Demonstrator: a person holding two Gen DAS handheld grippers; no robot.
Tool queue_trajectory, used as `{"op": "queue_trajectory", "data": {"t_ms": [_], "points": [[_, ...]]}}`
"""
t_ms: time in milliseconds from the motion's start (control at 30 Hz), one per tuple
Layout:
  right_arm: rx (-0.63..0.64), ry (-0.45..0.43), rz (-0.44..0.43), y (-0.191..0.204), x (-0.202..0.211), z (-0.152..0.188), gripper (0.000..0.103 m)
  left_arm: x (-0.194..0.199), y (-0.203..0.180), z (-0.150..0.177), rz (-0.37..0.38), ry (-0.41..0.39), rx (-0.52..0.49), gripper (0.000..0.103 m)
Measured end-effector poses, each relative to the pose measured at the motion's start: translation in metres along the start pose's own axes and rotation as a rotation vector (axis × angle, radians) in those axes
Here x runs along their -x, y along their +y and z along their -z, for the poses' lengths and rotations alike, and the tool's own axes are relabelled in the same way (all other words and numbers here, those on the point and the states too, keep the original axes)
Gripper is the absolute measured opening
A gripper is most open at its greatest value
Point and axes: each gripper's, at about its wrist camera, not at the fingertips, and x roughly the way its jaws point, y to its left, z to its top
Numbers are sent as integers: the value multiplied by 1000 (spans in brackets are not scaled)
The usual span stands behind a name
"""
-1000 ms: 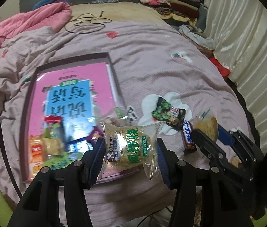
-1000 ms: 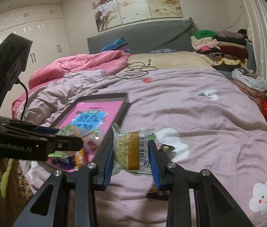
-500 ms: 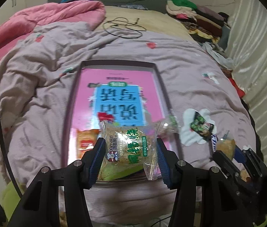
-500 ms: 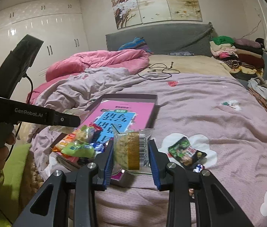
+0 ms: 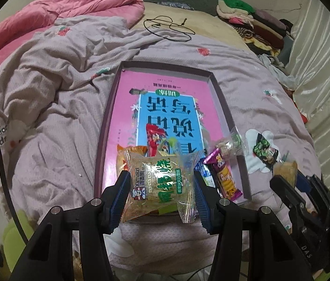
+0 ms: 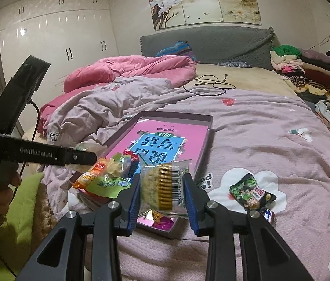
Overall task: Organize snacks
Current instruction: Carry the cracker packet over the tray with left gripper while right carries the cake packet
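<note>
Two snack packs up in the air, one in each set of tongs. In the lower middle of the left wrist view, a clear rice-cracker pack with green writing (image 5: 162, 182), squeezed on both sides by the blue pads of the left gripper (image 5: 162, 195), just above the near end of the shallow box (image 5: 221, 107). In the lower middle of the right wrist view, a second clear pack with a gold strip and a barcode (image 6: 162, 187), pinched tight by the right gripper (image 6: 162, 195), also near that end of the box. Inside the box, flat on the bottom, a pink and blue book (image 5: 167, 107), with a little pile of snacks at the near end: a red stick pack (image 5: 154, 138), an orange pack (image 6: 92, 172), a purple cracker pack (image 5: 223, 175) on the right side. Far end of the box bare but for the book. Left out on the pink blanket (image 6: 270, 140), at the right of both views: a dark green seaweed pack (image 6: 251, 192) on a white cloud patch, and a small blue and white bar just beside it. Looks like a good way along, maybe past half. Still to do, by the look of it: both held packs down into the box, then the last ones on the blanket.
</note>
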Motion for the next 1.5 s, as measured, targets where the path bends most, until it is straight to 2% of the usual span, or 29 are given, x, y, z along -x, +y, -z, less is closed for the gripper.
{"op": "queue_trajectory", "data": {"t_ms": [733, 1500], "points": [[44, 79, -20, 22, -34, 7, 35, -34, -7, 17, 17, 65, -33, 55], [107, 134, -45, 35, -57, 24, 35, -43, -1, 11, 8, 27, -25, 55]]}}
